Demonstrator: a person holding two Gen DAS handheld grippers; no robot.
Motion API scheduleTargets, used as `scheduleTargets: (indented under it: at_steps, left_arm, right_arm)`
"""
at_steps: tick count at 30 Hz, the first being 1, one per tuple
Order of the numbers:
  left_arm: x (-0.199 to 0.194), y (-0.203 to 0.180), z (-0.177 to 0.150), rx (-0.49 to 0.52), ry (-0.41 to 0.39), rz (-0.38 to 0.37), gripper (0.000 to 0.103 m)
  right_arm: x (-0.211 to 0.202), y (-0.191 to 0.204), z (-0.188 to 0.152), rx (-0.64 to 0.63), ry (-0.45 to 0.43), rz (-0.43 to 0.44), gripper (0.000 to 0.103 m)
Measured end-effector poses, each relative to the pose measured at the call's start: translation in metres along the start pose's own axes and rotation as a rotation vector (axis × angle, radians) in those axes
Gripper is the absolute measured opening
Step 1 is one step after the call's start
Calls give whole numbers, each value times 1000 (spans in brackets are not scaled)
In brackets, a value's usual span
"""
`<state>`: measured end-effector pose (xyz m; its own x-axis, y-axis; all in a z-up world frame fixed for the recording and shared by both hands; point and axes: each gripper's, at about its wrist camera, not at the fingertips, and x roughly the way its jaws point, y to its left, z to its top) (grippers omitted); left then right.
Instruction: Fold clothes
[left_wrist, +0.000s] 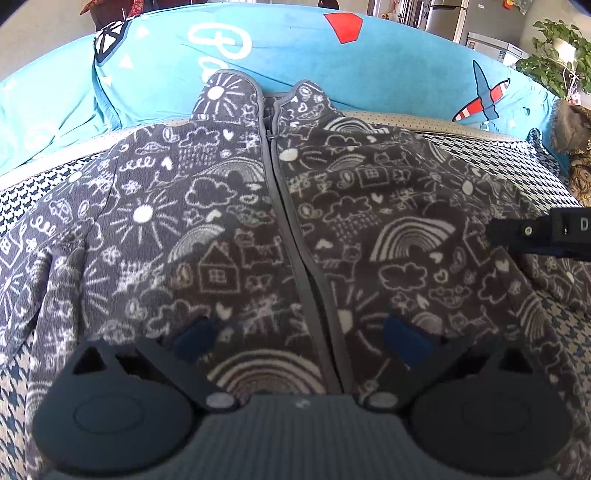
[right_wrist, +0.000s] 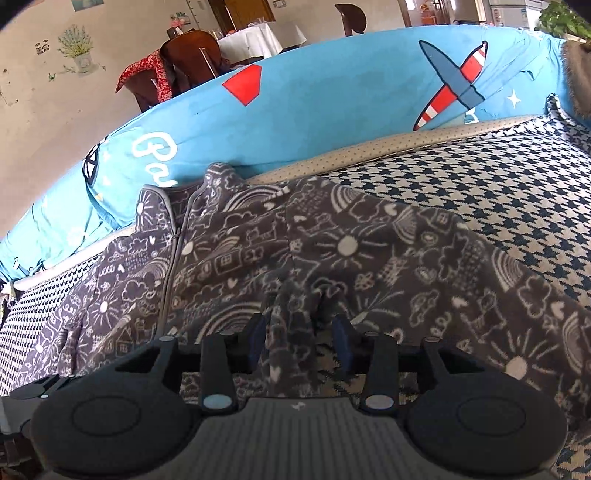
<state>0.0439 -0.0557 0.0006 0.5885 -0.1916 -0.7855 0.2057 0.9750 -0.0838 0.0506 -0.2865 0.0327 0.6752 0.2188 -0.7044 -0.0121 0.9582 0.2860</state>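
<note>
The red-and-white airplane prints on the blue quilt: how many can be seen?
1. The same airplane print shows in both views, on the right part of the blue quilt, behind the grey jacket. Others may be hidden in the folds or behind the quilt.

A grey doodle-print fleece jacket (left_wrist: 236, 221) lies spread front-up across a houndstooth cover (left_wrist: 14, 206), its zip running down the middle of the frame. The left gripper (left_wrist: 301, 341) hovers over the hem at lower centre, jaws wide apart. A turquoise printed sheet (left_wrist: 295, 55) fills the top
</note>
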Motion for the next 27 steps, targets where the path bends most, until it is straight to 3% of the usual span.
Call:
scheduleTargets:
  at_steps: [6,8,13,17,22,24,25,27]
  left_arm:
    - [2,0,0,-2,6,3,103]
    - [2,0,0,-1,7,5,103]
    - [2,-2,-3,18,15,14,103]
    - [-3,-5,-6,38,11,16,103]
    - [-9,-4,-9,38,14,20,103]
    - [-12,-4,-10,40,14,23,103]
    - [-13,-4,-11,41,14,25,103]
    - [-17,-4,-13,47,12,26,103]
  right_arm:
    - [13,9,-7,-32,41,-26,39]
    - [18,9,-9,-30,61,-65,19]
    - [24,-4,-10,21,76,-138,12]
    - [25,-4,-9,9,76,-160,11]
    - [29,13,-13,-134,72,-218,15]
    - [26,13,-12,-135,67,-224,21]
    - [24,12,-12,-122,64,-224,30]
    - [16,8,-10,-77,57,-210,33]
